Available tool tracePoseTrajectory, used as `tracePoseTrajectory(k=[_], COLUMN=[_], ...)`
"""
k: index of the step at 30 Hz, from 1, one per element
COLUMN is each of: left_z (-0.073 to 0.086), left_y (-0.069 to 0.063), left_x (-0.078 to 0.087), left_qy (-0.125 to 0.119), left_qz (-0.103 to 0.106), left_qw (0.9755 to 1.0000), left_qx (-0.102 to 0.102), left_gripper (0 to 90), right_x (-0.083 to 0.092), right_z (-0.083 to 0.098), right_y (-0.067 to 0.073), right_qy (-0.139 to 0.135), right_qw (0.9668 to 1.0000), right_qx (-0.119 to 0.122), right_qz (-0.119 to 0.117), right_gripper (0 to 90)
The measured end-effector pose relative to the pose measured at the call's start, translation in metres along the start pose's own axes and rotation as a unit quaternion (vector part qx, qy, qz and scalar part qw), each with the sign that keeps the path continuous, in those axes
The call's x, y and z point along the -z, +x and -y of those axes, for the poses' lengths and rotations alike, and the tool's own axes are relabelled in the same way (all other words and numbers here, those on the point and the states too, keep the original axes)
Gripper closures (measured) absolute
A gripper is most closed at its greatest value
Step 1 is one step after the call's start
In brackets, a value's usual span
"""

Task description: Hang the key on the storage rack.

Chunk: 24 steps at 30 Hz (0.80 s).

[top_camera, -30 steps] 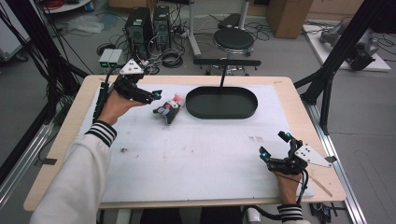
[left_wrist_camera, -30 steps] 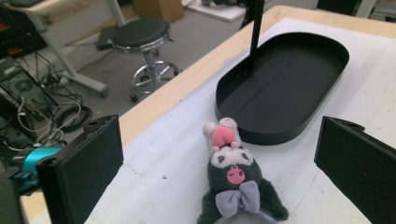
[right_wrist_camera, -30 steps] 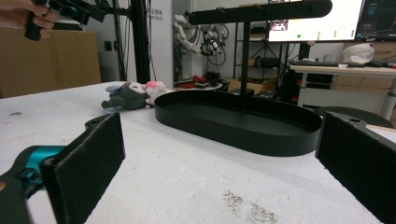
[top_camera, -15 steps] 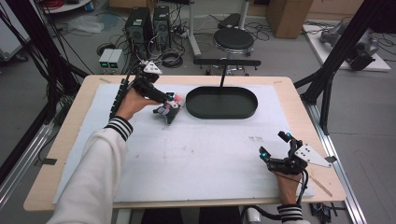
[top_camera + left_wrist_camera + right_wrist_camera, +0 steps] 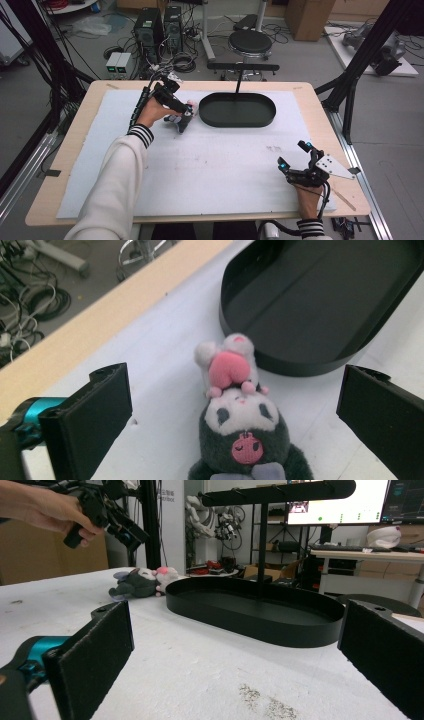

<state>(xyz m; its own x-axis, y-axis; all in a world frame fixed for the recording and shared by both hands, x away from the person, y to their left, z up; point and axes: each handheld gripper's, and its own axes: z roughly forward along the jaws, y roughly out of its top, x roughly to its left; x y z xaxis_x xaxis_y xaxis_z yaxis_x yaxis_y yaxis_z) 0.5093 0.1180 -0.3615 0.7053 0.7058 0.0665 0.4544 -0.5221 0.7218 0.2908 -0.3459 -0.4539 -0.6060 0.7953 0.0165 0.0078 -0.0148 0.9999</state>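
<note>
A small dark grey plush toy point(image 5: 242, 430) with a white face and pink ears lies on the white mat, just left of a black oval tray point(image 5: 237, 110). My left gripper point(image 5: 184, 117) hovers over the plush point(image 5: 178, 120), jaws wide open on either side of it, touching nothing. In the left gripper view the tray point(image 5: 320, 305) lies beyond the toy. My right gripper point(image 5: 291, 156) rests open near the table's front right corner. From the right gripper view, the plush point(image 5: 140, 583) and the tray point(image 5: 255, 611) are far off, with the left gripper point(image 5: 107, 512) held above the toy.
A black T-shaped stand point(image 5: 243, 67) rises behind the tray. The white mat point(image 5: 220, 165) covers most of the wooden table point(image 5: 65, 150). Off the far edge stand a stool point(image 5: 250, 42), computer cases and cables.
My left gripper has swung right and down from the far left corner to a spot over the plush toy. The right gripper has stayed put.
</note>
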Motion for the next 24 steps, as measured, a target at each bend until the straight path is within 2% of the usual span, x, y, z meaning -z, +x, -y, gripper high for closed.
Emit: tracePoseTrajectory(k=[5,7,8,9,10,14,17,22,24], left_z=[0.004,0.004,0.005,0.005,0.007,0.010,0.011,0.011,0.012], left_y=[0.001,0.001,0.002,0.002,0.003,0.000,-0.002,-0.005,-0.005], left_x=[-0.011,-0.013,-0.016,-0.016,-0.021,-0.031,-0.034,-0.039,-0.040], left_qy=[0.025,0.028,0.038,0.038,0.051,0.073,0.079,0.099,0.105], left_qz=[0.001,0.001,0.002,0.002,0.005,0.006,0.006,-0.006,-0.009], left_qw=[0.9997,0.9996,0.9992,0.9992,0.9985,0.9971,0.9967,0.9950,0.9944], left_qx=[0.006,0.006,0.012,0.012,0.022,0.019,0.015,0.003,0.013], left_gripper=[1.7,1.7,1.7,1.7,1.7,1.7,1.7,1.7,1.7], right_x=[0.000,0.000,0.000,0.000,0.000,0.000,0.000,0.000,0.000], right_z=[0.000,0.000,0.000,0.000,0.000,0.000,0.000,0.000,0.000], right_y=[0.000,0.000,0.000,0.000,0.000,0.000,0.000,-0.001,-0.001], right_qy=[0.001,-0.001,0.000,0.000,0.000,0.000,-0.001,-0.003,-0.003], right_qw=[1.0000,1.0000,1.0000,1.0000,1.0000,1.0000,1.0000,1.0000,1.0000], right_qx=[0.000,-0.001,-0.001,0.000,0.000,-0.001,0.000,0.002,0.002], right_qz=[0.001,0.000,0.000,0.000,0.000,0.000,0.001,0.001,0.001], right_gripper=[0.4,0.4,0.4,0.4,0.4,0.4,0.4,0.4,0.4])
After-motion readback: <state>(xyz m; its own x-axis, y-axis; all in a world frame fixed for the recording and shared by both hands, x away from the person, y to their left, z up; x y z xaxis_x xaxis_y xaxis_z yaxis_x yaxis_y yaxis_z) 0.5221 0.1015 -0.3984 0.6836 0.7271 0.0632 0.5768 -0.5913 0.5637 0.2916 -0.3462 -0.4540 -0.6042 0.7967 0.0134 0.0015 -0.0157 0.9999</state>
